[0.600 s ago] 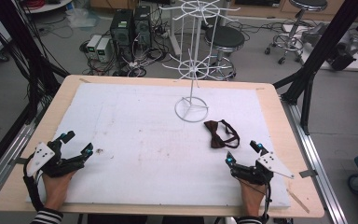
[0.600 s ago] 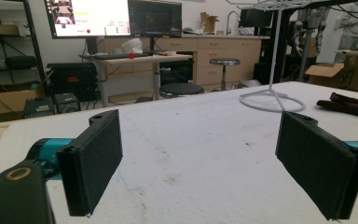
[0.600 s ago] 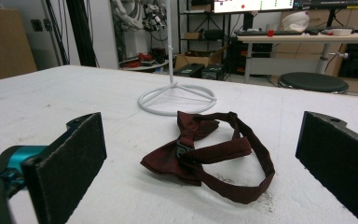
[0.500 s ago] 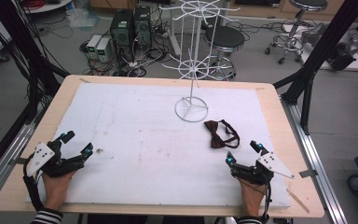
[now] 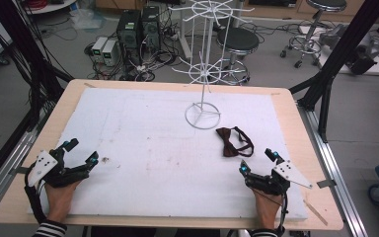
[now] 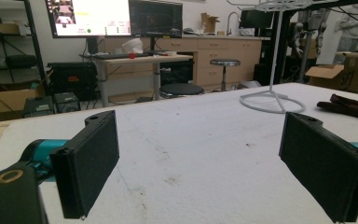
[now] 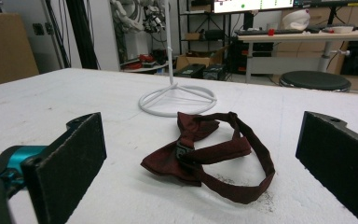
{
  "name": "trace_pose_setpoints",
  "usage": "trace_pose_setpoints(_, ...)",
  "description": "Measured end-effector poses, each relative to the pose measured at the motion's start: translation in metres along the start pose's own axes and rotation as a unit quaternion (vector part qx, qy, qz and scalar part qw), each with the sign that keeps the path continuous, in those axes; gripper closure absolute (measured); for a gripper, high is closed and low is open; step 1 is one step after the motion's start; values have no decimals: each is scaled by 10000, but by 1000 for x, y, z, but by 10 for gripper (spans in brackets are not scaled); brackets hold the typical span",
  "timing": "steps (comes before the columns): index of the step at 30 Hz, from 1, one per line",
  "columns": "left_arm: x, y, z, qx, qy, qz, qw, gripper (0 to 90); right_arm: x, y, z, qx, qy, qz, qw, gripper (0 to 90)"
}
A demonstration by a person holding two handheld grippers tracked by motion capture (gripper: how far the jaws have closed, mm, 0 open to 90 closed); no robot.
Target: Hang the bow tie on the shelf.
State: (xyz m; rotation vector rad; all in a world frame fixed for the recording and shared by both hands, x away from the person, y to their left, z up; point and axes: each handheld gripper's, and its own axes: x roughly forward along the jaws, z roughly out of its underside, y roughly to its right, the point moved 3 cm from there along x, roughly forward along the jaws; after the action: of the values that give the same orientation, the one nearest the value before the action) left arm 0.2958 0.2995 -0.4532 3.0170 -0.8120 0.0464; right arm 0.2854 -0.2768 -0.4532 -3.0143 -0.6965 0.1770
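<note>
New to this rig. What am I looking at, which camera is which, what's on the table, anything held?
No robot arm here: a person holds a two-jaw tool in each hand. The high view looks down on the table, with the left gripper at left and the right gripper at right. The other two pictures come from cameras riding on each gripper, looking out between its black jaws. On the white mat lie a dark red bow tie and the ring base of a white wire stand. Both grippers stand open and hold nothing; the bow tie lies just ahead of the right one.

Even, bright indoor light from above — soft faint shadows on the white mat (image 5: 143, 133), mild glare off the monitor (image 6: 91, 16), pictures slightly soft, near jaws blurred in both gripper views.
</note>
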Motion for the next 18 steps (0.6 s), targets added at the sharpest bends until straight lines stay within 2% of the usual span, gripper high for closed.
trace_pose_setpoints(6, 0, 0, 0, 21, -15, -2, 10000, 123, 0, 2, -1, 50, -75, 6, 10000, 7)
trace_pose_setpoints(10, 0, 0, 0, 10, -9, -6, 10000, 124, 0, 3, -3, 28, -169, 20, 9999, 7)
trace_pose_setpoints(14, 0, 0, 0, -6, 1, -11, 10000, 124, 0, 3, -9, 113, -323, -1, 9994, 8)
trace_pose_setpoints(18, 0, 0, 0, -3, 1, -8, 10000, 124, 1, 3, -19, 11, -439, -40, 9990, 8)
